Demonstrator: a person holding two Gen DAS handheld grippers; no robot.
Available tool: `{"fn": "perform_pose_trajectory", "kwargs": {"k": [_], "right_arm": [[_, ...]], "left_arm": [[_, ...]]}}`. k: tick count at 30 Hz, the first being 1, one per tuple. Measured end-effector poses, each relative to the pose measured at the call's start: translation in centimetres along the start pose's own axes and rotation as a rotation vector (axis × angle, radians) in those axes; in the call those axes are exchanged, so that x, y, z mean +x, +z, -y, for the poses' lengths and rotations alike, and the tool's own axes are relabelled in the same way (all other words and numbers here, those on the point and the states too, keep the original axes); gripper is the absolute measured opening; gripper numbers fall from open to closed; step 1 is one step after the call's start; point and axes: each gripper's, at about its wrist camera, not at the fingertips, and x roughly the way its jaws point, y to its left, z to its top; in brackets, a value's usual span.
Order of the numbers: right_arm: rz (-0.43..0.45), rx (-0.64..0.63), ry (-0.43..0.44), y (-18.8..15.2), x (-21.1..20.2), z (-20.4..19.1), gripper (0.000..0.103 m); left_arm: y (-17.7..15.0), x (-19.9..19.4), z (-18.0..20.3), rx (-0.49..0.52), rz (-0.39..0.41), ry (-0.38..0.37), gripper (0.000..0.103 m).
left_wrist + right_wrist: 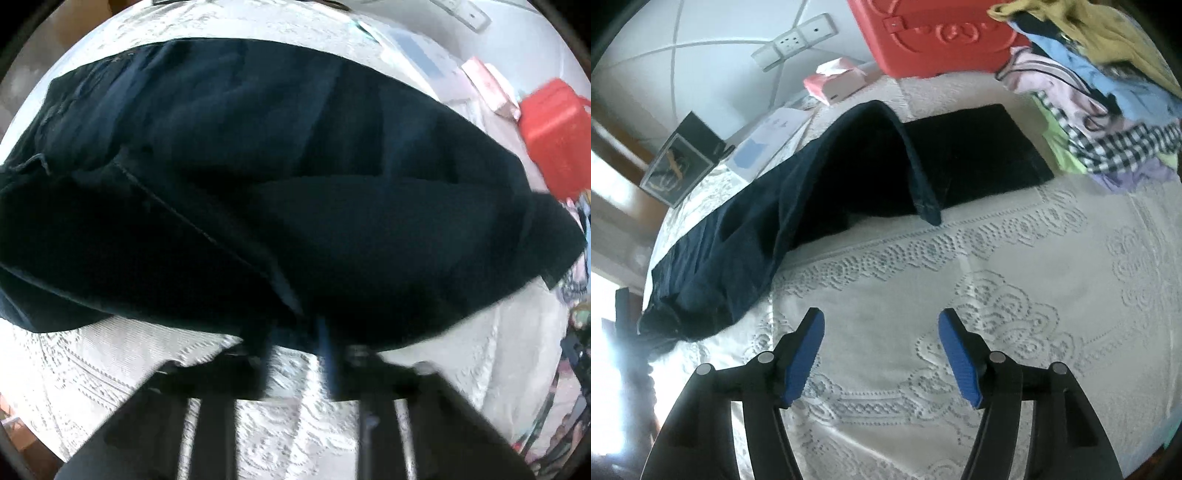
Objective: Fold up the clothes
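Left gripper (pixel 299 350) pinched on hem of dark navy trousers (pixel 746 229), soft, creased, stretched across white lace bedspread (pixel 1015 295). Right gripper (pixel 882 354), ribbed blue pads, jaws apart over bare lace.

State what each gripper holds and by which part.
The left gripper is shut on the dark navy garment, pinching its near edge. The right gripper is open over the white lace cloth, holding nothing.

White lace bedspread (pixel 960 258), dark trousers (pixel 738 236), clothes pile (pixel 1108 110)
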Motion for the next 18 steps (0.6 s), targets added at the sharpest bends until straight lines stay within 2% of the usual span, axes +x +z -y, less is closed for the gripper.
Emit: {"fn": "perform_pose_trajectory", "kwargs": {"k": [1,3,6,8,10,11,14,18], "right_arm": [[0.000,-0.003,-0.004,0.2,0.1,-0.1,0.054],[0.005,0.004,0.005,0.6,0.3,-0.1,0.054],[0.020,0.015,0.009,1.3,0.5,0.1,0.054],[0.036,0.032,0.013,2.2,0.4,0.4,0.054],[0.052,0.041,0.006,3.2,0.3,0.5,0.054],[0.060,0.048,0.004,3.7,0.4,0.6,0.054],[0.078,0.090,-0.011,4.8,0.7,1.3,0.054],[0.093,0.156,-0.047,5.2,1.2,2.4,0.060]], "left_arm": [[0.3,-0.3,-0.2,0.001,0.009,-0.005,0.006],[1.1,-1.6,-0.4,0.020,0.049,-0.015,0.004],[3.8,-5.2,0.3,0.080,0.163,-0.005,0.004],[6.7,-7.6,0.7,0.106,0.235,0.003,0.004],[10.7,-8.6,0.8,0.120,0.294,0.059,0.004],[12.2,-8.4,0.8,0.121,0.300,0.077,0.004],[13.9,-8.2,-0.2,0.136,0.272,0.047,0.004],[16.2,-8.0,-1.6,0.155,0.235,0.007,0.004]]}}
